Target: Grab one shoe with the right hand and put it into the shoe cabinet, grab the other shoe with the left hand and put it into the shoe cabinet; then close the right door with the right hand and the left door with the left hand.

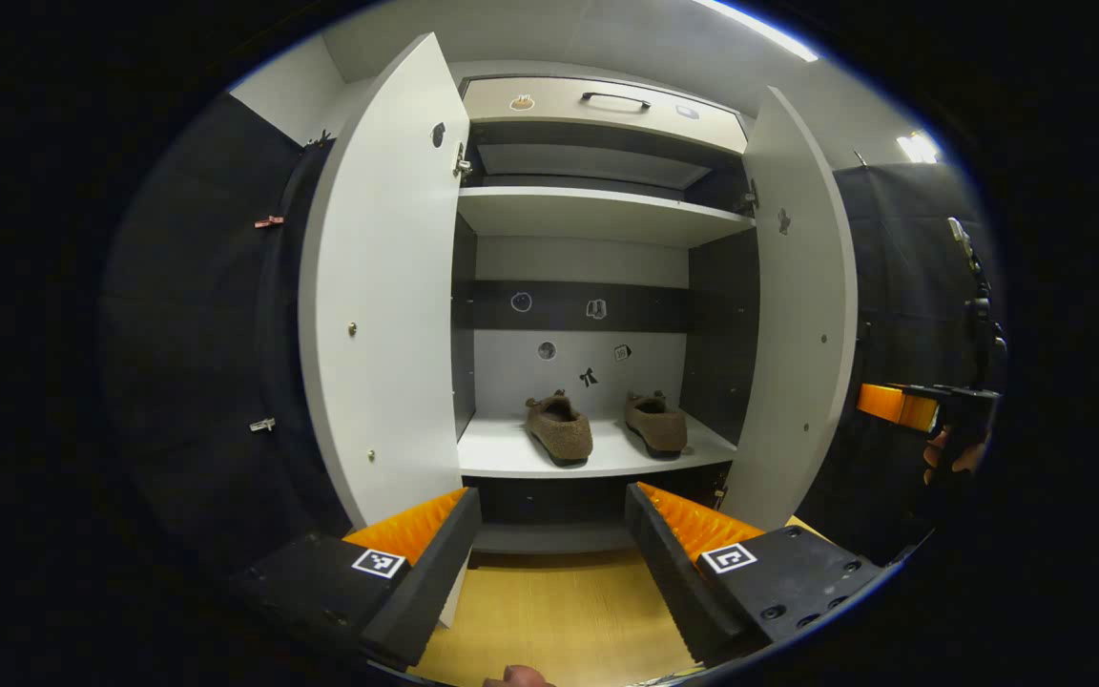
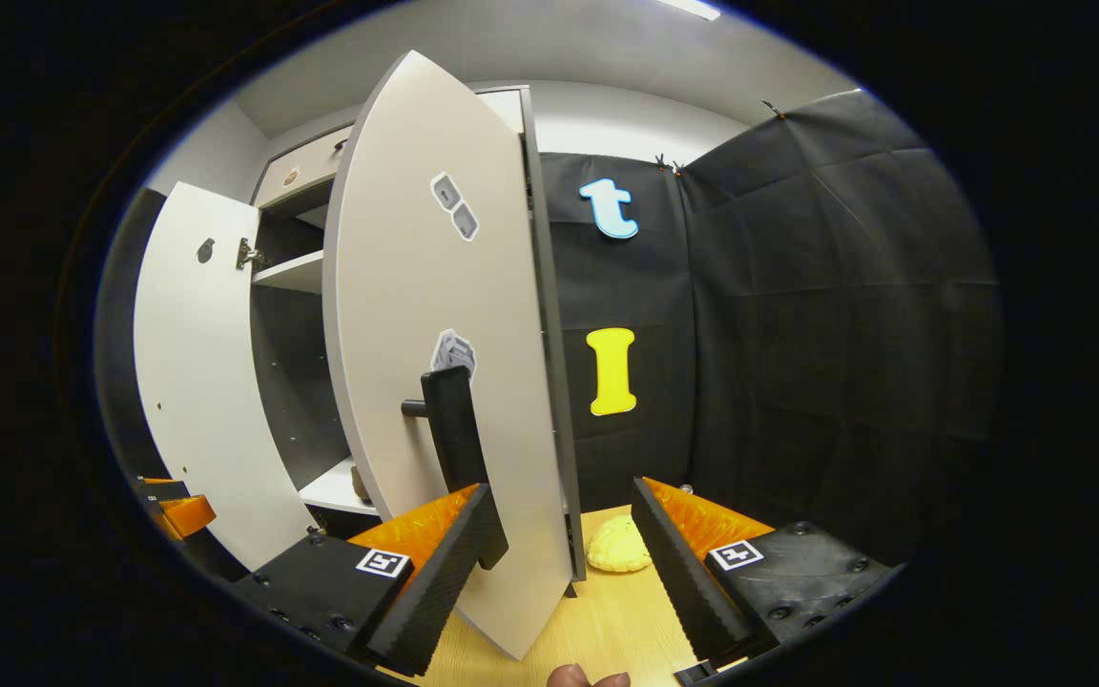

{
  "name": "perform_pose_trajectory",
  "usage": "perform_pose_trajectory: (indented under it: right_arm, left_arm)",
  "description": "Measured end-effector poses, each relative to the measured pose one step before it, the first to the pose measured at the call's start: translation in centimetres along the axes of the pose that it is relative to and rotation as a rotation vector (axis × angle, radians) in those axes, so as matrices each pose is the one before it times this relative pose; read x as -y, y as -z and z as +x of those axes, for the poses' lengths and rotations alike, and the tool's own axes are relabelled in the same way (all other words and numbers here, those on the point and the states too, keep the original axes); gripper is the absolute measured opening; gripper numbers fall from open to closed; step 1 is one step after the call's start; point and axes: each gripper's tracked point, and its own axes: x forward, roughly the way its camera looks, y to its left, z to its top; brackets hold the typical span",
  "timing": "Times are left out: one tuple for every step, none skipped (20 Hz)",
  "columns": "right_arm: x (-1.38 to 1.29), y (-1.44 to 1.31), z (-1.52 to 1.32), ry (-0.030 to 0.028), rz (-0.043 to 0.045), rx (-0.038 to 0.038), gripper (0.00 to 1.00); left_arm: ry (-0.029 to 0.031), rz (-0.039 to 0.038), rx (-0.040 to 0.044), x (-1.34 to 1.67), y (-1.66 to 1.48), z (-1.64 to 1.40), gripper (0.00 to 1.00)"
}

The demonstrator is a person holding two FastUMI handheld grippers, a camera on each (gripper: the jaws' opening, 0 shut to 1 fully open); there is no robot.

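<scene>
Cabinet doors stand open in the left gripper view: the left door [image 1: 387, 286] swings out at the left, its pale inner face toward the camera, with a hinge near its top corner. Right of it the shoe cabinet [image 1: 597, 215] shows a drawer with a dark handle at the top, an upper shelf, and a lower shelf [image 1: 511, 456] below a back panel dotted with small stickers. On that lower shelf the two brown shoes sit side by side, heels toward the camera: the left shoe [image 1: 559, 429] a little nearer the front edge, the right shoe [image 1: 656, 423] just beside it, the two apart. Farther right the right door [image 1: 798, 305] stands open too. The left gripper [image 1: 549, 539] hangs in front of the cabinet above the wooden floor [image 1: 549, 611], jaws spread wide with nothing between them. At the far right edge the other gripper appears with a hand around it.

In the right gripper view, the left door [image 2: 192, 372] is at the left, then a slice of the cabinet's interior, then the right door [image 2: 454, 324], its outer face and dark handle [image 2: 454, 429] close to the camera. The right gripper [image 2: 559, 549] is spread open and empty; its left finger [image 2: 435, 572] lies just in front of the handle's lower end, and the door's edge runs down between the two fingers. A yellow lumpy object [image 2: 618, 546] lies on the floor beyond, against the black cloth wall.
</scene>
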Motion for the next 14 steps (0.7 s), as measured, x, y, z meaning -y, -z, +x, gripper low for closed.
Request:
perform_pose_trajectory:
  right_arm:
    - [-1.028, 0.062, 0.177, -0.01311, -0.00710, -0.00078, 0.98]
    - [-0.863, 0.145, 0.258, -0.01190, 0.00097, -0.00321, 0.98]
    - [-0.877, 0.233, 0.403, -0.01124, 0.00601, -0.00581, 0.98]
    - [-0.965, 0.104, 0.307, -0.01696, 0.00676, -0.00689, 0.98]
    - [-1.166, 0.235, 0.191, -0.02176, 0.00609, -0.00862, 0.98]
    - [-1.154, 0.240, 0.149, -0.02349, 0.00605, -0.00879, 0.98]
    - [-1.181, 0.352, 0.046, -0.02077, 0.00491, -0.00869, 1.00]
    - [-1.301, 0.176, -0.110, -0.02128, 0.00311, -0.00585, 0.98]
    - [-1.057, 0.109, -0.153, -0.01662, 0.00119, -0.00003, 0.98]
    - [-0.938, 0.130, -0.199, -0.01466, 0.00030, -0.00075, 0.98]
    - [-0.985, 0.285, -0.164, -0.01613, -0.00155, -0.00069, 0.98]
    - [-0.828, 0.305, -0.237, -0.01271, -0.00273, -0.00255, 0.98]
    - [-0.760, 0.282, -0.185, -0.01377, -0.00217, -0.00479, 0.98]
    - [-0.609, 0.310, -0.191, -0.01024, -0.00395, -0.00453, 0.98]
  left_arm:
    - [-0.00505, 0.00263, -0.00279, -0.425, 0.180, -0.340, 0.96]
    - [-0.00464, 0.00194, -0.00086, -0.493, 0.144, -0.248, 0.97]
    - [-0.00805, -0.00168, -0.00195, -0.504, 0.104, -0.282, 0.97]
    - [-0.00583, -0.00514, -0.00252, -0.415, 0.161, -0.219, 0.97]
    - [-0.00637, -0.00752, -0.00170, -0.422, 0.097, -0.158, 0.97]
    - [-0.00508, -0.00722, -0.00276, -0.427, 0.140, -0.213, 0.97]
    - [-0.00594, -0.00639, -0.00043, -0.487, 0.006, -0.271, 0.97]
    - [-0.00718, -0.00458, 0.00084, -0.593, -0.074, -0.161, 0.96]
    - [-0.01015, -0.00389, 0.00324, -0.665, -0.089, -0.249, 0.96]
    - [-0.01250, -0.00475, 0.00339, -0.653, 0.102, -0.354, 0.97]
    - [-0.01339, -0.00341, 0.00272, -0.698, -0.125, -0.168, 0.97]
    - [-0.01641, -0.00179, 0.00333, -0.895, -0.045, -0.197, 0.97]
    - [-0.01789, -0.00016, 0.00369, -0.904, -0.169, -0.254, 0.97]
    - [-0.01903, 0.00003, 0.00730, -1.089, -0.218, -0.167, 0.97]
